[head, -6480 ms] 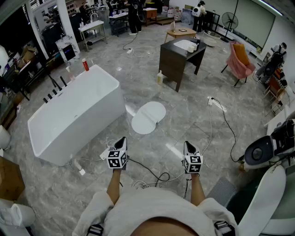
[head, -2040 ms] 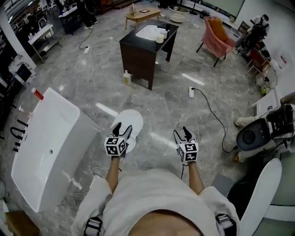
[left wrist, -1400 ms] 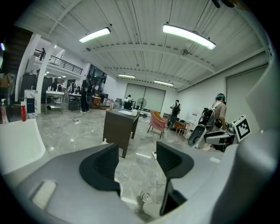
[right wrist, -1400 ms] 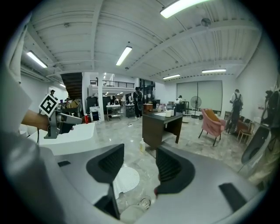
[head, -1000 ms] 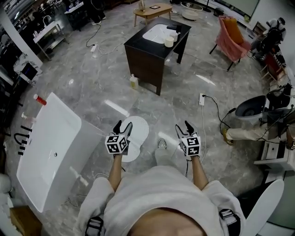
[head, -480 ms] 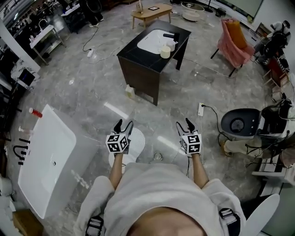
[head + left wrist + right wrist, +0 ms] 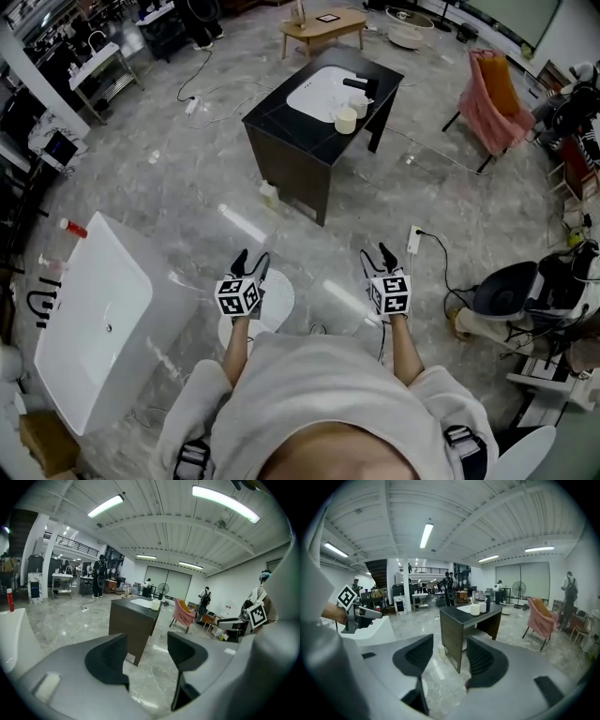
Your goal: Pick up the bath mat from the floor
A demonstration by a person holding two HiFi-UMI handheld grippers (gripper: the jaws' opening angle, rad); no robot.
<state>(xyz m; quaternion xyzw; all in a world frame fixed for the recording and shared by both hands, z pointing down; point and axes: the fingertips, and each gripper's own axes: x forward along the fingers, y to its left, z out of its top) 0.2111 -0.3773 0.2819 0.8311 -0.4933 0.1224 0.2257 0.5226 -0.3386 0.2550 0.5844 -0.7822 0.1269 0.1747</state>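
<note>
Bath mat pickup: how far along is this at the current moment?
Done: nothing has been lifted. The person stands over the white bath mat, which lies flat on the floor. In hand: nothing. The left gripper and right gripper are both open and empty, pointing across the room rather than down. Left: lower a gripper to the mat, grip its edge and lift it.

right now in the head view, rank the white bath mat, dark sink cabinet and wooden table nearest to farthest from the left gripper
1. white oval bath mat: on the floor, just beneath the left gripper.
2. dark cabinet with white sink: ahead, slightly right.
3. light wooden table: beyond the cabinet.
</note>
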